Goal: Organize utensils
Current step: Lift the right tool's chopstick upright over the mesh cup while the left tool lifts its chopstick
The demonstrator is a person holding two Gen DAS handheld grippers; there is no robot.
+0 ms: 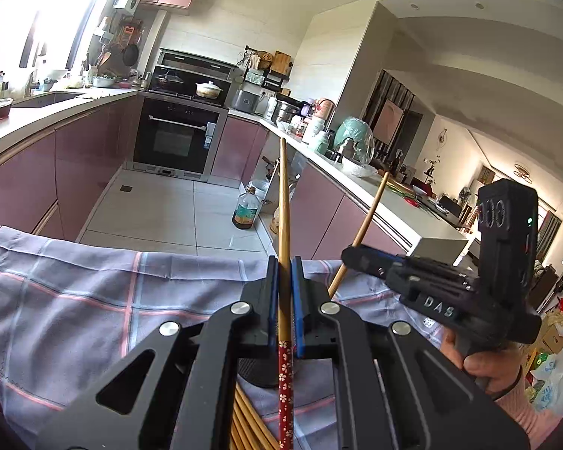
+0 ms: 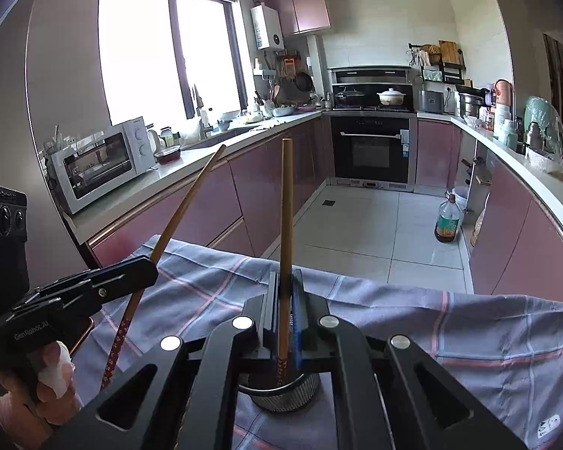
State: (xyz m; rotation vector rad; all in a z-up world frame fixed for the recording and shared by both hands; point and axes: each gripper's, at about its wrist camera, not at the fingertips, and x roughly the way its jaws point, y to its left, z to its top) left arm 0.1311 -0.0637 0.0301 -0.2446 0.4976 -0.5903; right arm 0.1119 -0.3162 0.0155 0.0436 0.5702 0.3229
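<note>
My left gripper [image 1: 285,262] is shut on a wooden chopstick [image 1: 283,202] with a red flowered end, held upright. It also shows at the left of the right wrist view [image 2: 146,266], its chopstick [image 2: 185,202] tilted. My right gripper [image 2: 286,275] is shut on a second chopstick [image 2: 286,202], its lower end over a mesh utensil holder [image 2: 285,393]. The right gripper shows in the left wrist view [image 1: 347,255] with its chopstick [image 1: 371,206]. A bundle of loose chopsticks [image 1: 249,423] lies on the cloth below my left gripper.
A grey checked cloth [image 1: 94,300] covers the table [image 2: 450,322]. Beyond the table edge is the tiled kitchen floor with an oil bottle [image 2: 447,223]. Pink cabinets and counters run on both sides; a microwave [image 2: 101,161] stands at the left.
</note>
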